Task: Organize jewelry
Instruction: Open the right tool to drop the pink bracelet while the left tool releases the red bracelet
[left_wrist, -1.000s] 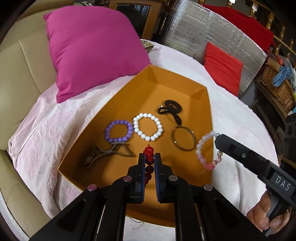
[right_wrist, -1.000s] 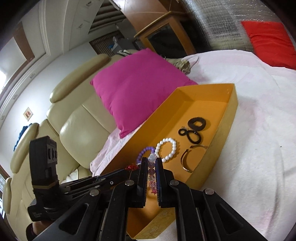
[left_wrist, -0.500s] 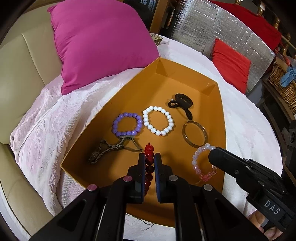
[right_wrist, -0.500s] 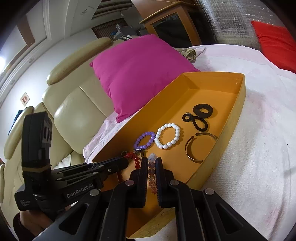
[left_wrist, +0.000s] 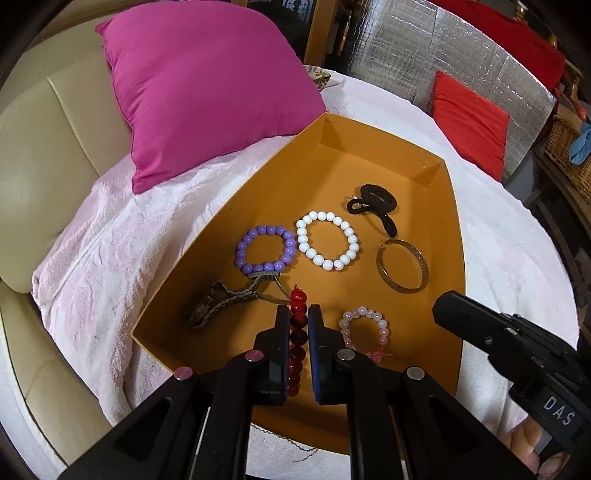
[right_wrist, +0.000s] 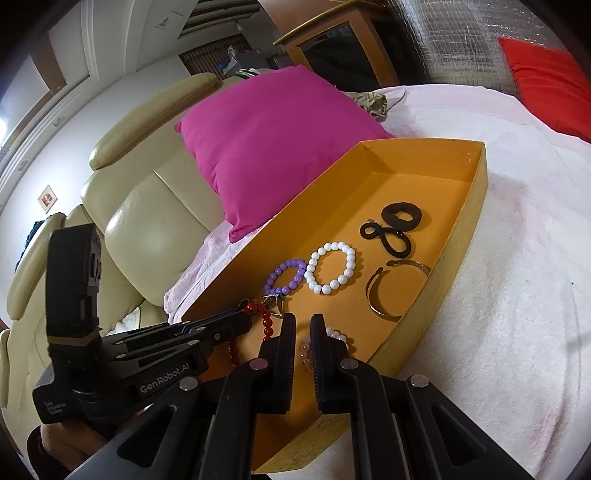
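The left gripper (left_wrist: 299, 317) is clamped on a red bead bracelet (left_wrist: 298, 336), which hangs over the near end of the orange tray (left_wrist: 459, 229). To its right, the right gripper (right_wrist: 303, 325) has its jaws nearly together with nothing seen between them. The pink bead bracelet (left_wrist: 364, 328) it carried a moment ago now lies on the tray floor, near end, apart from its tip. Farther in lie purple and white bead bracelets, a metal bangle and black hair ties. By this view one piece is placed, and the red one seems next.
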